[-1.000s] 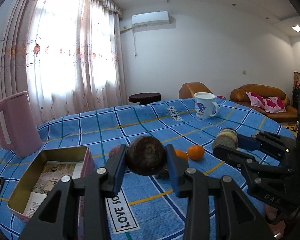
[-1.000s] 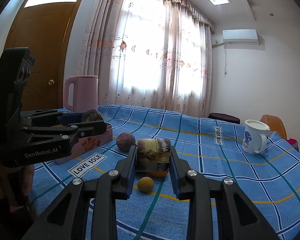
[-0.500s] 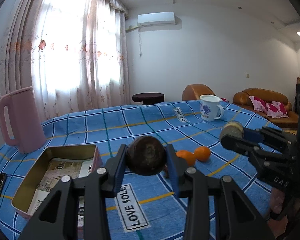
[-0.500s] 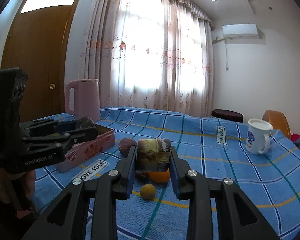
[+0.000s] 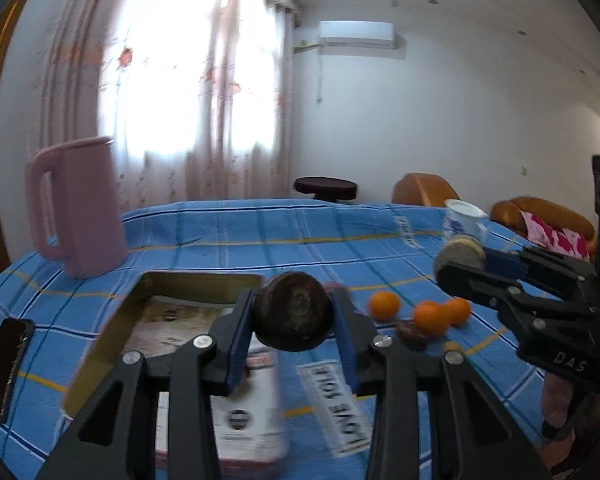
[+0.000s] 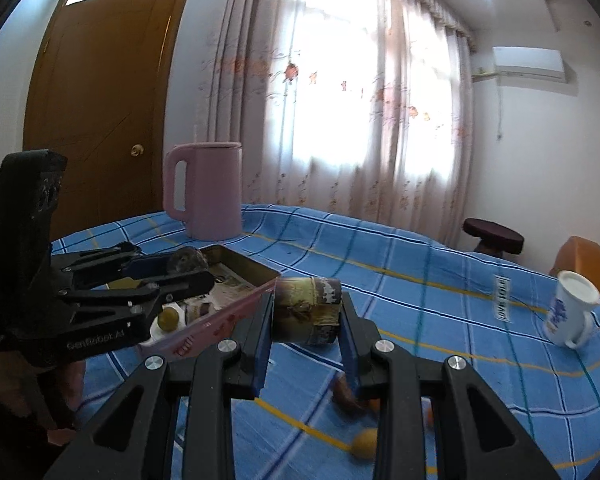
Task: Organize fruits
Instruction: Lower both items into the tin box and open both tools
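Note:
My left gripper (image 5: 296, 318) is shut on a dark brown round fruit (image 5: 294, 316), held above the near right corner of the open tin box (image 5: 100, 332). My right gripper (image 6: 306, 316) is shut on a small printed can (image 6: 306, 310), held above the blue cloth just right of the tin box (image 6: 236, 314). Three oranges (image 5: 430, 316) and a dark fruit (image 5: 412, 334) lie on the cloth to the right. A green fruit (image 6: 168, 319) lies inside the box. The right gripper with the can (image 5: 460, 254) also shows in the left wrist view.
A pink kettle (image 5: 76, 208) stands behind the box. A white mug (image 6: 568, 312) stands far right. A black phone (image 5: 4, 364) lies at the table's left edge. A yellow fruit (image 6: 364, 442) and a brown one (image 6: 346, 396) lie under my right gripper.
Both grippers have swung left toward the tin box with their loads still held. The box and kettle now sit nearer the middle of both views.

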